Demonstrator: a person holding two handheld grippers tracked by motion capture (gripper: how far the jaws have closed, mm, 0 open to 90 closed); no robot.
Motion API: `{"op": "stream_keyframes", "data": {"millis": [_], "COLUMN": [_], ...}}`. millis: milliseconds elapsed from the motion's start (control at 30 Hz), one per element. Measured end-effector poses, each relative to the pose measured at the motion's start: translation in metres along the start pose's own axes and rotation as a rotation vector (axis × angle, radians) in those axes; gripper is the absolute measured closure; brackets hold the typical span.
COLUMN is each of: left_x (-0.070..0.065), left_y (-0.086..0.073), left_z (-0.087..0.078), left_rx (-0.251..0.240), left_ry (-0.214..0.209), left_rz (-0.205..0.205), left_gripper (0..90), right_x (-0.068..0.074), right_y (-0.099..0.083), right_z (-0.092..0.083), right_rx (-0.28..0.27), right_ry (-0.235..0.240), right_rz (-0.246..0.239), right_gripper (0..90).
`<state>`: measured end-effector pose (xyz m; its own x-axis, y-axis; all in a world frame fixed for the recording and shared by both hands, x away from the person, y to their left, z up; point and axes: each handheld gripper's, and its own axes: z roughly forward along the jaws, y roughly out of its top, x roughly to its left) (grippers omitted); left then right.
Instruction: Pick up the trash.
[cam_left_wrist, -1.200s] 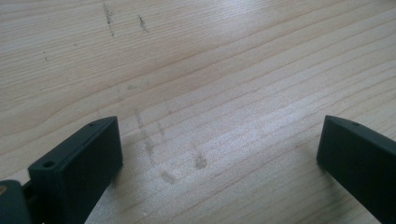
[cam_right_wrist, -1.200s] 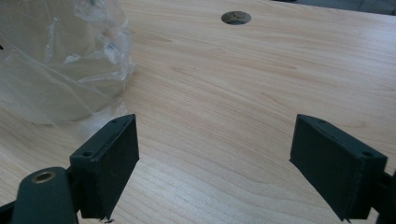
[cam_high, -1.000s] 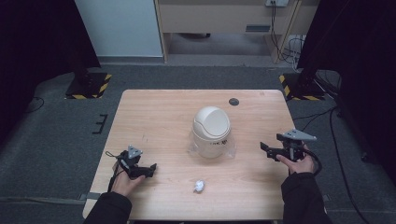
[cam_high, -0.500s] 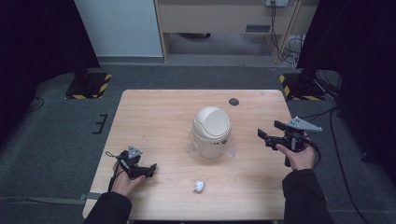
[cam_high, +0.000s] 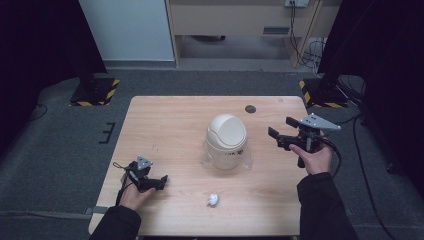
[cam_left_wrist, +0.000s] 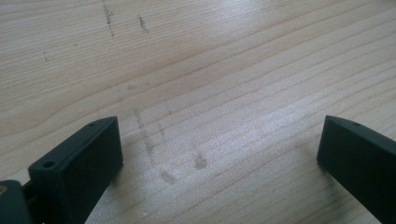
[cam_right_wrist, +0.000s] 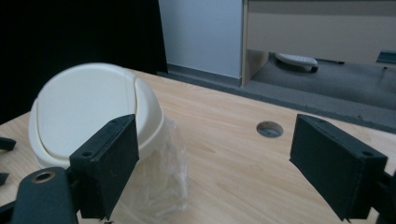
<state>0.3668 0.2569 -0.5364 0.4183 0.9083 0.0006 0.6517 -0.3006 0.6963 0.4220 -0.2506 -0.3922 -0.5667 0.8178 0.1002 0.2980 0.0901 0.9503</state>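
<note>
A cream bin with a domed swing lid (cam_high: 226, 141) stands mid-table on a clear plastic liner (cam_high: 246, 159). A small crumpled white paper ball (cam_high: 213, 199) lies near the front edge. My left gripper (cam_high: 161, 181) rests low on the wood at the front left, open with bare table (cam_left_wrist: 219, 116) between its jaws. My right gripper (cam_high: 280, 135) is held above the table right of the bin, open and empty, jaws pointing left toward the bin (cam_right_wrist: 93, 112) with its liner (cam_right_wrist: 163, 186).
A round dark cable hole (cam_high: 250, 109) sits near the table's far edge, also seen as a hole (cam_right_wrist: 269, 129) in the right gripper view. Grey carpet surrounds the table (cam_high: 165, 125). Stand bases with yellow-black tape (cam_high: 95, 90) flank the far corners.
My right gripper has risen from the table's right side and moved leftward and farther back, toward the bin. The left gripper has stayed put.
</note>
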Motion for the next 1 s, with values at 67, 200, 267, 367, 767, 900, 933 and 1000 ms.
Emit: {"op": "stream_keyframes", "data": {"millis": [67,200,267,367,767,900,933,1000], "left_x": [0.000,0.000,0.000,0.000,0.000,0.000,0.000,0.000], "left_y": [0.000,0.000,0.000,0.000,0.000,0.000,0.000,0.000], "left_z": [0.000,0.000,0.000,0.000,0.000,0.000,0.000,0.000], "left_rx": [0.000,0.000,0.000,0.000,0.000,0.000,0.000,0.000], "left_ry": [0.000,0.000,0.000,0.000,0.000,0.000,0.000,0.000], "left_rz": [0.000,0.000,0.000,0.000,0.000,0.000,0.000,0.000], "left_gripper": [0.0,0.0,0.0,0.0,0.0,0.0,0.0,0.0], "right_x": [0.003,0.007,0.008,0.011,0.030,0.035,0.036,0.040], "right_y": [0.004,0.014,0.019,0.023,0.018,0.014,0.013,0.009], "right_z": [0.002,0.008,0.011,0.017,0.051,0.060,0.062,0.068], "right_rx": [-0.011,-0.009,-0.008,-0.008,0.030,0.049,0.052,0.074], "right_ry": [0.009,0.018,0.019,0.029,0.089,0.099,0.102,0.109], "right_rz": [0.004,-0.014,-0.020,-0.020,-0.031,-0.039,-0.041,-0.046], "right_gripper": [15.5,15.6,15.6,15.7,16.6,16.6,16.7,17.0]}}
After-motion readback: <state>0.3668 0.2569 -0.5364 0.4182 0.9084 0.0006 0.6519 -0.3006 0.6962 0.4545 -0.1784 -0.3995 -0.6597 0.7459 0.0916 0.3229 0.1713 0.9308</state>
